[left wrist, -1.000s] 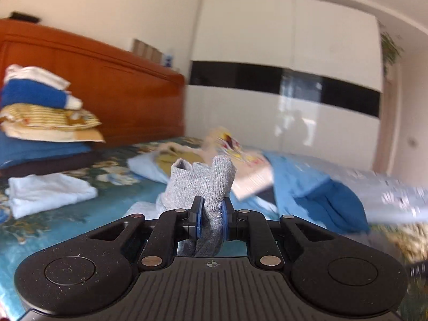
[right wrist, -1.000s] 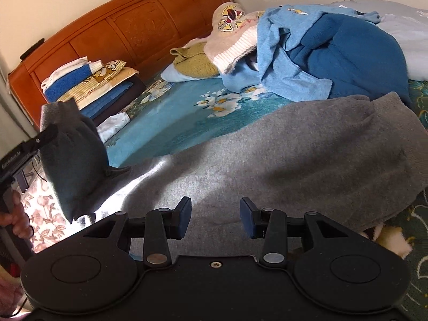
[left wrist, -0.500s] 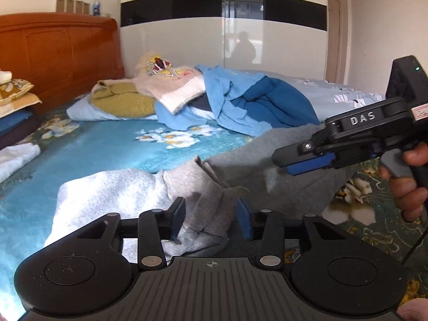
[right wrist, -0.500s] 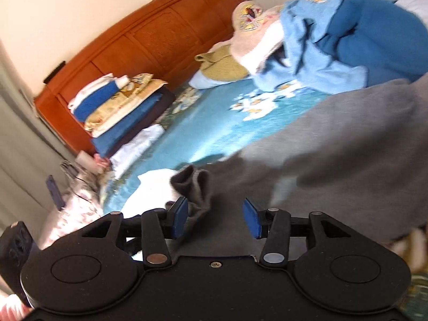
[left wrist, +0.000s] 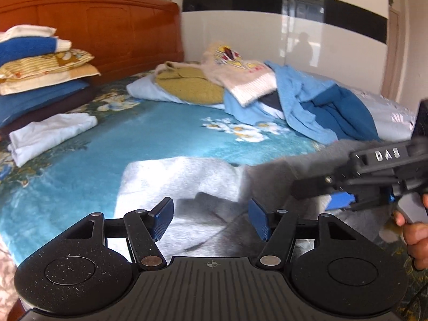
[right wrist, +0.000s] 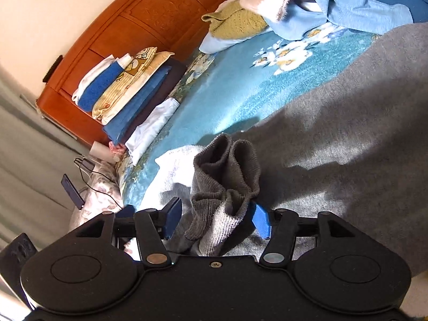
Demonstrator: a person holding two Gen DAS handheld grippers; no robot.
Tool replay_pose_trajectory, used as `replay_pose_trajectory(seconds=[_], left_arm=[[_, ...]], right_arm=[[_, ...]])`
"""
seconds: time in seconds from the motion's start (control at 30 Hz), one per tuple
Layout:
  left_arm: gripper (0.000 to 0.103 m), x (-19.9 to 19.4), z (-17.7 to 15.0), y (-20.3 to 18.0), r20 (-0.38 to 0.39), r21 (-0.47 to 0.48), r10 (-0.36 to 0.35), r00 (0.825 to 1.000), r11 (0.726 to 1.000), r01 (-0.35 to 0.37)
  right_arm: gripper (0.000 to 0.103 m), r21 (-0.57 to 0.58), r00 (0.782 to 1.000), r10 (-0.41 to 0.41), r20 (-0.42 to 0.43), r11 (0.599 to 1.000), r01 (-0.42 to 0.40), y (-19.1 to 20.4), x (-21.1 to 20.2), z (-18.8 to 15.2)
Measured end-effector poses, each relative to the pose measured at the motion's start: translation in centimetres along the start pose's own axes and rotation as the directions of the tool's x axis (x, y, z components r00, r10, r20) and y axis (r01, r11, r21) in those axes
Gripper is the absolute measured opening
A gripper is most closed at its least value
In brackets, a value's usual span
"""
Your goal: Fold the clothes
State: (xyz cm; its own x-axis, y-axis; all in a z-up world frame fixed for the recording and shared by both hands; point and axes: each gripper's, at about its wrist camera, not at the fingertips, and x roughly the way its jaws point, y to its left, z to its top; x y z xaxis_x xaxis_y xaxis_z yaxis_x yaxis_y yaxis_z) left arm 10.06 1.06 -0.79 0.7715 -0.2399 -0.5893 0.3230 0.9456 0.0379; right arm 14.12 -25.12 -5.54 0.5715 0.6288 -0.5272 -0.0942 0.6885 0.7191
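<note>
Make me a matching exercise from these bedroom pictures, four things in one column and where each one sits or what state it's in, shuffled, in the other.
Things:
1. left gripper
2. grey cuff
3. folded white garment
4. yellow knit

Places or states:
A. lying under a cream sweater in the unfolded pile
B. open, with nothing between the fingers
C. bunched between the right gripper's fingers
D. flat on the bed beside the folded stack at the headboard

Pairs: 1-B, 2-C, 3-D, 4-A
</note>
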Motion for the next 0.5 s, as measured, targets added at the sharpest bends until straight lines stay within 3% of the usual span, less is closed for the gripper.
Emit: replay_pose_trajectory(seconds=[0.07, 0.17, 0.23, 0.33, 0.37, 0.4, 0.5], left_arm=[[0.059, 0.9, -0.4, -2.1, -0.032, 0.089, -0.01, 0.999, 0.996, 0.013], [0.06, 0.9, -1.3, -3.9, -0.045, 0.139, -0.097, 0.994, 0.985, 0.102], [0.067, 0.7, -1.9, -4.6, -0.066, 0.162, -0.17, 0.983, 0.97, 0.179], [0.067, -0.2, -1.8, -3.2, -0.042, 0.122, -0.172, 0.984, 0.977, 0.176], [0.067, -0.5, -1.7, -2.7, -0.033, 0.106, -0.169, 0.985, 0.979, 0.172], [0.068, -0.8, -1.6, -2.1, -0.023, 0.091, -0.166, 0.986, 0.982, 0.168], [0.071, -1.7, -1.4, -0.5, 0.005, 0.044, -0.157, 0.988, 0.987, 0.156]], right_arm=[[0.058, 0.012, 1.0, 0.0, 0.0, 1.0, 0.0, -0.2, 0.2, 0.2], [0.059, 0.031, 1.0, 0.0, 0.0, 1.0, 0.0, -0.5, 0.5, 0.4], [0.059, 0.044, 1.0, 0.0, 0.0, 0.999, 0.0, -0.8, 0.7, 0.6], [0.058, 0.05, 1.0, -0.006, -0.007, 0.999, 0.006, -0.9, 1.3, 0.7], [0.049, 0.052, 1.0, -0.01, -0.009, 0.999, 0.011, -0.9, 1.6, 0.7], [0.031, 0.053, 1.0, -0.014, -0.012, 0.998, 0.015, -1.0, 1.8, 0.7], [0.02, 0.045, 1.0, -0.011, 0.023, 0.999, 0.01, -1.0, 1.4, 0.9]])
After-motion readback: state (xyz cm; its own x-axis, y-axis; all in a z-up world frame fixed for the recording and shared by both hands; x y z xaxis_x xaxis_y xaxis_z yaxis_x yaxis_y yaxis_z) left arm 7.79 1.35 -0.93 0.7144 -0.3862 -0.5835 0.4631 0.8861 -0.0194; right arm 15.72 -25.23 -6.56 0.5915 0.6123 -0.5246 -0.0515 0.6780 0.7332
